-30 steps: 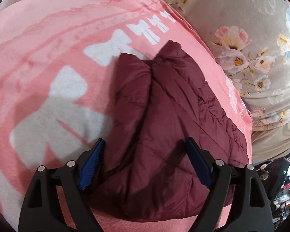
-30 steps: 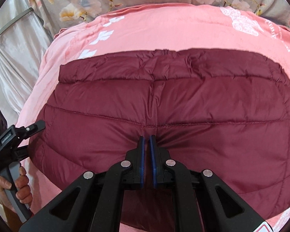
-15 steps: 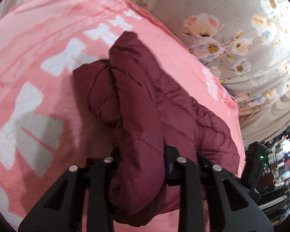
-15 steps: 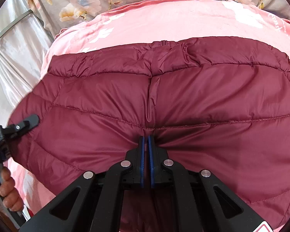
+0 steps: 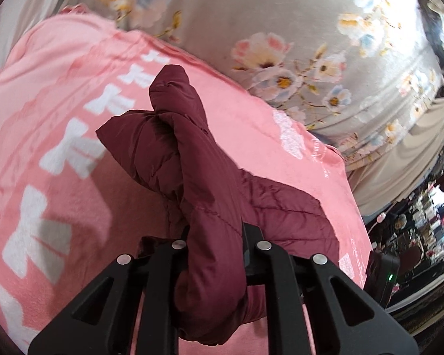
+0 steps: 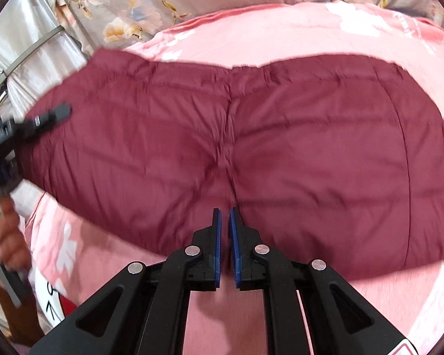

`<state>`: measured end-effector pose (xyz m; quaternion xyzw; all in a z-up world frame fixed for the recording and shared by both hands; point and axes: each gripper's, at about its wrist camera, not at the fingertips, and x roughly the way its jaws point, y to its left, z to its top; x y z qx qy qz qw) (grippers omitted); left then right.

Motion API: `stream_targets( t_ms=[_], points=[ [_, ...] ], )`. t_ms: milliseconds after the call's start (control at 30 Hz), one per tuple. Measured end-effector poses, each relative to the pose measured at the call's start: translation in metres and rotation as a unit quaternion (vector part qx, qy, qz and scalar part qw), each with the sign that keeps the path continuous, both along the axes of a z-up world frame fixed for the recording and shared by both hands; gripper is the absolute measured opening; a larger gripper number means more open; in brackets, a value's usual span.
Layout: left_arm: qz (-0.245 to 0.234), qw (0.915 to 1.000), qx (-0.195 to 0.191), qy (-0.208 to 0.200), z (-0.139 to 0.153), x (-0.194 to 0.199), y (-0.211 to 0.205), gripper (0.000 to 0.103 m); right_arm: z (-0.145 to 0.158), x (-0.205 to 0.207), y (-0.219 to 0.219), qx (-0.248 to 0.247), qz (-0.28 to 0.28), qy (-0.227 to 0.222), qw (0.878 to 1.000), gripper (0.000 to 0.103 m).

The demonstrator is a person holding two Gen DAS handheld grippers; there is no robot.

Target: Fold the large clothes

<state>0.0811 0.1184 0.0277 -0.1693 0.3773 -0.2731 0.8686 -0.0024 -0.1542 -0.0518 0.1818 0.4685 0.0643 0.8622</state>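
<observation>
Between the jaws of your left hand-held gripper (image 5: 214, 254) sits a thick puffed roll of the maroon quilted jacket (image 5: 210, 183); the jaws are closing on it, pads already buried in the padding, so that side is grasped. At your right hand-held gripper (image 6: 225, 242) the blue pads stand almost together, clenched. The jacket's near hem lies right at their tips, but you cannot tell from this view whether a pinch of cloth sits between them.

Just ahead of the right hand-held gripper the jacket spreads wide across the pink blanket (image 6: 281, 23), its centre seam running straight away from the tips. To the left of it, the other hand-held gripper lifts one end, with the person's hand (image 6: 6, 230) below. Beyond lies the floral bedsheet (image 5: 310, 29).

Expect it to handle as light, soft and springy. The shell looks slick, so thin pinches may slide out. Take a full fold of padding, near a stitched seam or the hem, where the quilting gives the pads something to bite. It will sag between your two holds, and trapped air will likely push a fold back open.
</observation>
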Motion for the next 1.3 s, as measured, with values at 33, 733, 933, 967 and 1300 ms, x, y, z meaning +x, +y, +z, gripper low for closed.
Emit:
stream_targets(
  t_ms=[33,733,933,967,1300],
  points=[
    [-0.004,1.0000,0.002,-0.005,0.004,-0.002,-0.003,0.013,-0.004,-0.002,0.000,0.000,0.002,0.004,1.000,0.009],
    [-0.191,0.9757,0.072,-0.081,0.038,-0.036,-0.171,0.011,-0.023,-0.034,-0.052,0.144,-0.028,-0.033,0.989,0.002],
    [-0.247,0.9616,0.102,-0.060,0.012,-0.035,-0.234,0.011,0.002,-0.080,-0.126,0.092,-0.137,-0.053,0.985,0.005],
    [-0.254,0.9595,0.108,-0.056,0.007,-0.035,-0.244,0.011,0.005,-0.086,-0.137,0.082,-0.153,-0.055,0.983,0.005],
    [-0.292,0.9411,0.171,-0.009,-0.053,-0.041,-0.307,0.011,0.020,-0.098,-0.174,0.058,-0.224,-0.078,0.970,0.009]
  ],
)
